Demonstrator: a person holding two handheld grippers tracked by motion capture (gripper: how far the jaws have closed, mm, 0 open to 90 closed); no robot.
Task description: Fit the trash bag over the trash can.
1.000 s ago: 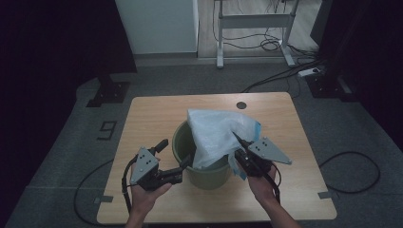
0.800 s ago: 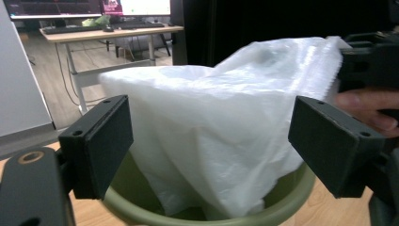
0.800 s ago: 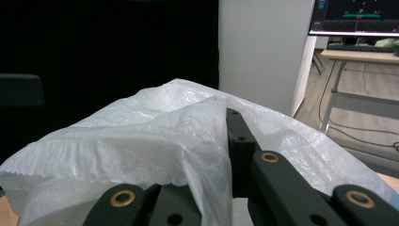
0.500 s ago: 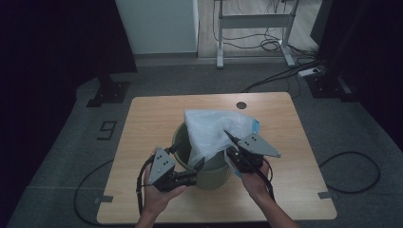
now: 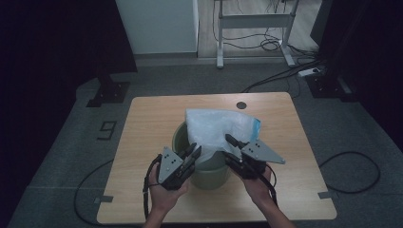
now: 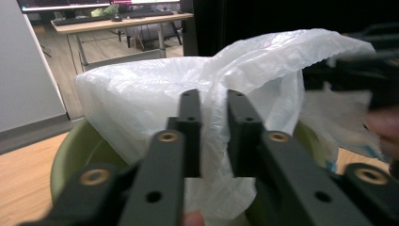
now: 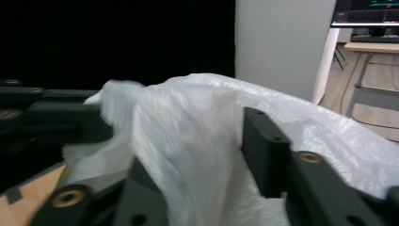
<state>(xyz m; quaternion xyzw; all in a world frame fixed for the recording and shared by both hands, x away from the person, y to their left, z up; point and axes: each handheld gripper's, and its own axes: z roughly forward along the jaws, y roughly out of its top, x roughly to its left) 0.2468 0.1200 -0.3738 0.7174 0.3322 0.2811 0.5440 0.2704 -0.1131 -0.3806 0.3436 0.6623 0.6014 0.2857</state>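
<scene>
Both claws pinch the plastic bag over the bin
Left claw (image 6: 214, 136) and right claw (image 7: 202, 188) each grip the white bag (image 5: 216, 130), probably to spread it around the green bin (image 5: 209, 173).

bin mouth blocked, tabletop open

the white plastic bag (image 5: 216, 130) billows over the green bin (image 5: 209, 172) (covering its opening); bare wooden table (image 5: 147, 128) lies free left, right and behind it.

Bag (image 7: 197, 141) drapes over right hand-held gripper's (image 7: 207, 155) left jaw; grip perhaps closed, unclear.
</scene>
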